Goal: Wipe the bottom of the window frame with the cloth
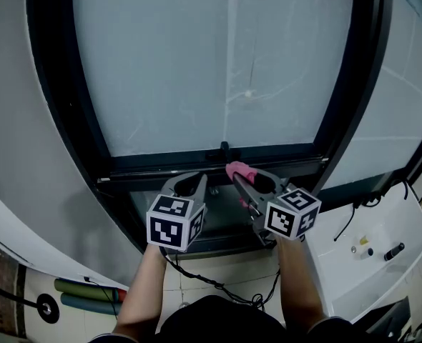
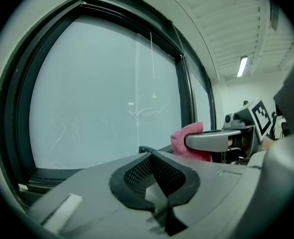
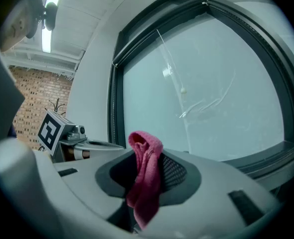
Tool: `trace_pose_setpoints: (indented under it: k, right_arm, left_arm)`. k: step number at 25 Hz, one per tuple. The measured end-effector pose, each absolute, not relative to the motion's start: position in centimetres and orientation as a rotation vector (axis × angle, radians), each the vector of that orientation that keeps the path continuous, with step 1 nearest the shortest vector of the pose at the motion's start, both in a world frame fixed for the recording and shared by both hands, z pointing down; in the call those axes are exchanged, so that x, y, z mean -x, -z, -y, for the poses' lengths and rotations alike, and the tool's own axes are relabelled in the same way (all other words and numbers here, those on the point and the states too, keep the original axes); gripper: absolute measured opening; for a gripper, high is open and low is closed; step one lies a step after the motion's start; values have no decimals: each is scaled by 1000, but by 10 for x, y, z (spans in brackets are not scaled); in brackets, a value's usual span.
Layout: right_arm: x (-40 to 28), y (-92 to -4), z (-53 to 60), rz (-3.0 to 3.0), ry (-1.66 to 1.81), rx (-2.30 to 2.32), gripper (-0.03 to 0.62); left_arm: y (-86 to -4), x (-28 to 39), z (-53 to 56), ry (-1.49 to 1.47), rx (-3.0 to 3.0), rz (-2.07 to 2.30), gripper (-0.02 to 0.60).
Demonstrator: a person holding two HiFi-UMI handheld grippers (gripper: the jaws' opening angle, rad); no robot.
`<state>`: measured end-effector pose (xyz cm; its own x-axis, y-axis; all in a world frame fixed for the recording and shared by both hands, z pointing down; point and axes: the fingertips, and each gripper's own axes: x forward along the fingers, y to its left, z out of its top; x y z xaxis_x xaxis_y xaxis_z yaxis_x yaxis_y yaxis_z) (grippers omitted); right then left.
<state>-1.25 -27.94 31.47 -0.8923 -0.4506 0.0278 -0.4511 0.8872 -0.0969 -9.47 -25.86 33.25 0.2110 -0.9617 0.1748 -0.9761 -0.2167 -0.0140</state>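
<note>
A pink cloth (image 1: pixel 239 171) is pinched in my right gripper (image 1: pixel 244 179), which is shut on it just below the dark bottom rail of the window frame (image 1: pixel 197 161). In the right gripper view the cloth (image 3: pixel 145 178) hangs folded between the jaws. My left gripper (image 1: pixel 195 184) is beside it to the left, jaws together and holding nothing. From the left gripper view (image 2: pixel 154 183) the cloth (image 2: pixel 189 141) shows at the right, in front of the frosted pane. A small black handle (image 1: pixel 224 148) sits on the rail above the cloth.
The dark frame runs up both sides of the pane (image 1: pixel 218 56). A white ledge (image 1: pixel 383 241) with cables and small parts lies to the right. A second window (image 1: pixel 397 91) stands further right. Green and red rolls (image 1: pixel 89 295) lie on the floor at lower left.
</note>
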Motion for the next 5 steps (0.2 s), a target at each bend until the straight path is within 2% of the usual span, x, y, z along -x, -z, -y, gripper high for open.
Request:
trace_pose_setpoints:
  k: [5]
  right_arm:
    - [12, -315, 281, 3044, -153, -724, 114]
  left_arm:
    - [-330, 94, 261, -214, -2369, 1907, 6]
